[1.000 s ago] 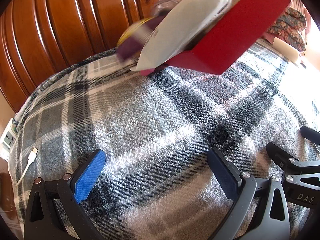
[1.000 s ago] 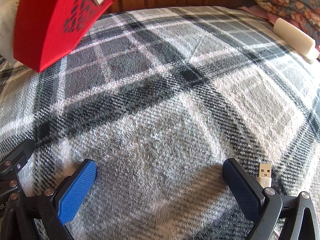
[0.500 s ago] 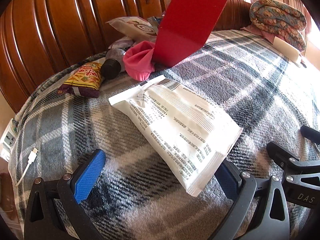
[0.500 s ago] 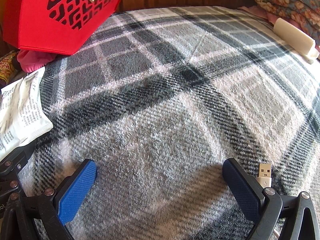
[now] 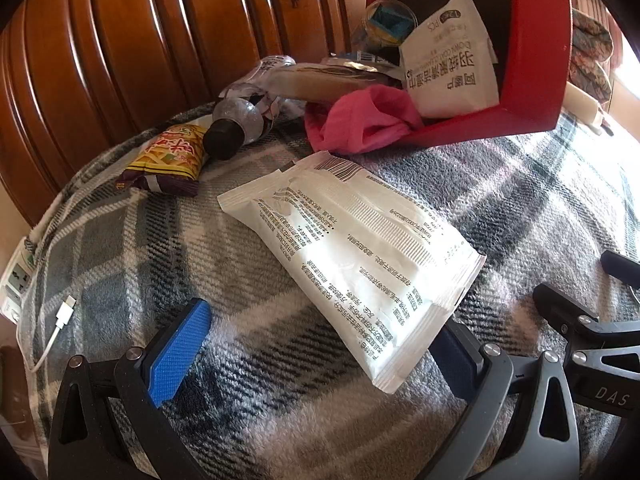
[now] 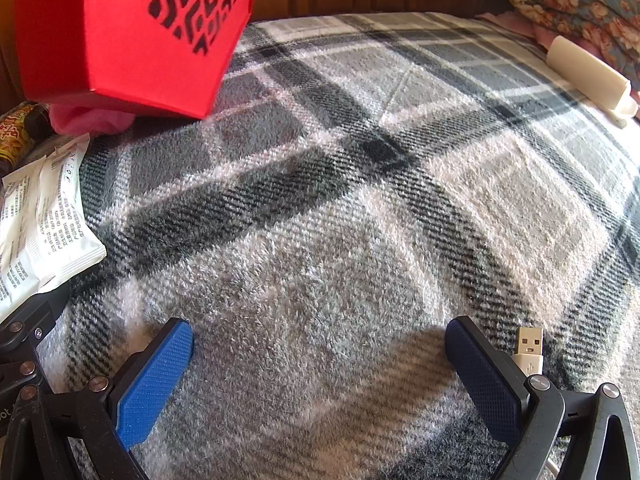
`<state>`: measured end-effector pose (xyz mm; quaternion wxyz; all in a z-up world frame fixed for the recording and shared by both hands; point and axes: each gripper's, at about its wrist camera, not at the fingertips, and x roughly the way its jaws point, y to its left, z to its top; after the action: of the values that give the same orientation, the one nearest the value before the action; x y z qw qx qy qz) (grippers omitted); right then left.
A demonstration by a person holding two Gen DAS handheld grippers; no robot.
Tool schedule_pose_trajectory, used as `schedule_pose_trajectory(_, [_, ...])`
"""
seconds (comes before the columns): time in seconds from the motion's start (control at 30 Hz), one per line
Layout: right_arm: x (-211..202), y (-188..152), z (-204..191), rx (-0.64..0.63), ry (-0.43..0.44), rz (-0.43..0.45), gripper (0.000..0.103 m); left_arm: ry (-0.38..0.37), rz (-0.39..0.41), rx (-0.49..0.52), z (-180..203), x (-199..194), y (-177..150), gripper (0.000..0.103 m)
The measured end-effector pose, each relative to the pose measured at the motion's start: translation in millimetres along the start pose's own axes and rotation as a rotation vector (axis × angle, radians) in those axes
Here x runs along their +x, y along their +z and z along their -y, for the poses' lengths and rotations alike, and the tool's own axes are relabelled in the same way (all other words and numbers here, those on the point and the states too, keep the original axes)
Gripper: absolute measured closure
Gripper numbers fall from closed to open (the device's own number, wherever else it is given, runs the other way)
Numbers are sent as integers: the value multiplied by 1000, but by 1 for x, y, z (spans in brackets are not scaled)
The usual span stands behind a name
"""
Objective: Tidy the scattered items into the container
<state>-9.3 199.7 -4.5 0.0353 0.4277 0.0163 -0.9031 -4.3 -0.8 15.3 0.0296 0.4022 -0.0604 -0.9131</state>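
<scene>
This is a bedroom in a home: the whole working surface is a bed covered by a fuzzy grey, black and white plaid fleece blanket [image 6: 360, 200], and behind it rises a glossy, ribbed reddish-brown wooden headboard [image 5: 160, 40]. At the far side a bundled floral-print quilt [image 6: 576, 4] lies next to a cream plastic cylinder [image 6: 588, 72]. Everyday domestic clutter adds to it: a white charging cable with a small plug [image 5: 64, 312] trails at the blanket's edge beside a white power strip [image 5: 16, 280], and a white USB plug [image 6: 528, 350] rests on the fleece.
</scene>
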Motion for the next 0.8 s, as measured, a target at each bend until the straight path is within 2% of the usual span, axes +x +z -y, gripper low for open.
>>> schedule_pose_trajectory(0.8, [0, 0, -2, 2, -3, -3, 0, 1, -2, -1, 0, -2, 2, 0])
